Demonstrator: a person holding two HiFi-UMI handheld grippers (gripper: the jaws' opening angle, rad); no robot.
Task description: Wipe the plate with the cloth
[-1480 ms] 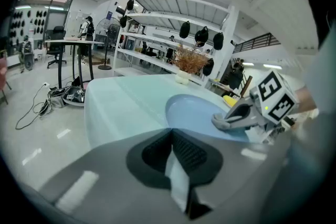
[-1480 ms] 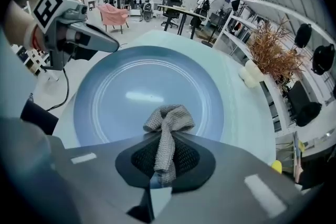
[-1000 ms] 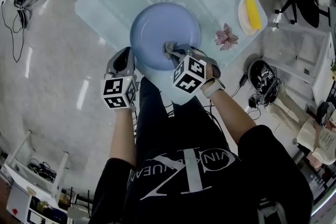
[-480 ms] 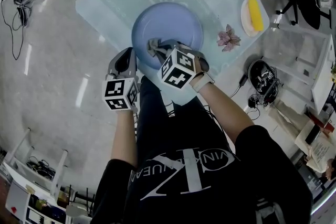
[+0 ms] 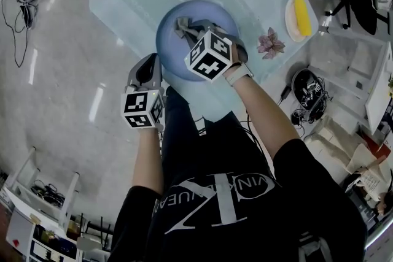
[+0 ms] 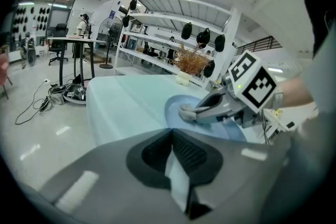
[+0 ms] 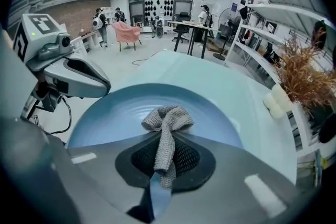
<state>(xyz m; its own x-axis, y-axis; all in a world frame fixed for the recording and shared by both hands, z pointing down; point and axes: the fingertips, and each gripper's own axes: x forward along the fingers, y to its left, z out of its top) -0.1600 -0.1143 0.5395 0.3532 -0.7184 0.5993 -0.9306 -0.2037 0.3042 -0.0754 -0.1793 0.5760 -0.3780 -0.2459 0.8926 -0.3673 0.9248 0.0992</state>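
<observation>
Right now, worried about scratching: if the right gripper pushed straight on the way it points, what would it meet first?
The grey cloth that the right gripper has its jaws shut on, bunched at their tips; then probably the blue plate directly beneath, though depth is unclear.

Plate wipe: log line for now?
phase: wipe | right gripper: shut on cloth, on plate | left gripper: shut, empty, near plate rim

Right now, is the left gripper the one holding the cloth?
No, the cloth is pinched in the right gripper, its bunched end on the plate.
</observation>
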